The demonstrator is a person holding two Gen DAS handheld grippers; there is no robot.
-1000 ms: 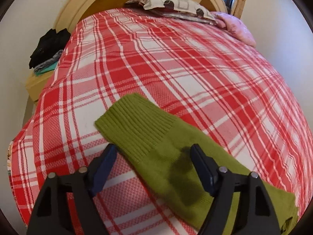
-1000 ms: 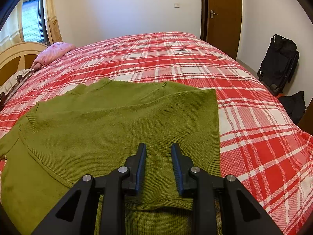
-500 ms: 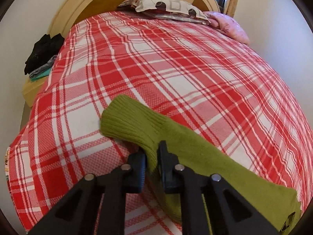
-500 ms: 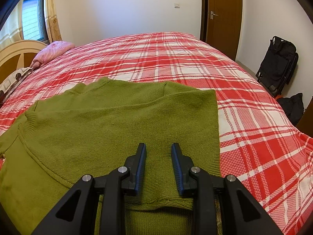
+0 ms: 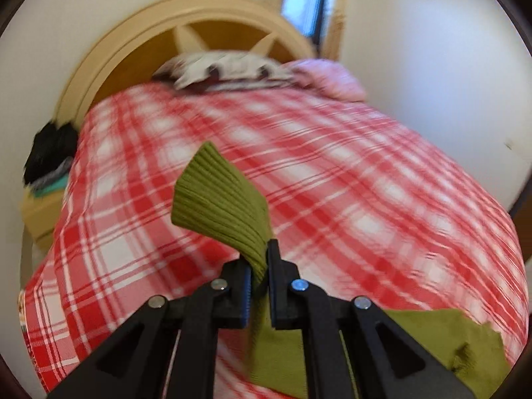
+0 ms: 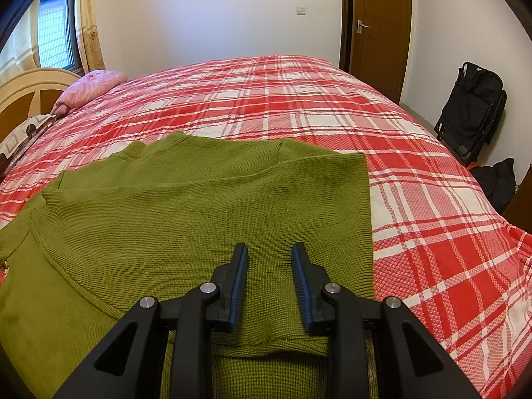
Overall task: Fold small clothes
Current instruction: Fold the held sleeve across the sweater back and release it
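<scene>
The left gripper (image 5: 258, 266) has its fingers (image 5: 240, 286) pinched tight on the ribbed cuff of the green sweater's sleeve (image 5: 219, 206), which stands lifted clear of the bed (image 5: 365, 179). The right gripper (image 6: 269, 266) hangs over the green sweater (image 6: 199, 212) with its fingers (image 6: 301, 276) partly apart, gripping nothing; whether their tips touch the knit cannot be told. The sweater lies spread flat on the red-and-white plaid bedcover (image 6: 299, 99). Pillows (image 5: 232, 69) sit against a curved wooden headboard (image 5: 139, 43); a brown door (image 6: 380, 26) and black bags (image 6: 472, 113) stand beyond the bed.
</scene>
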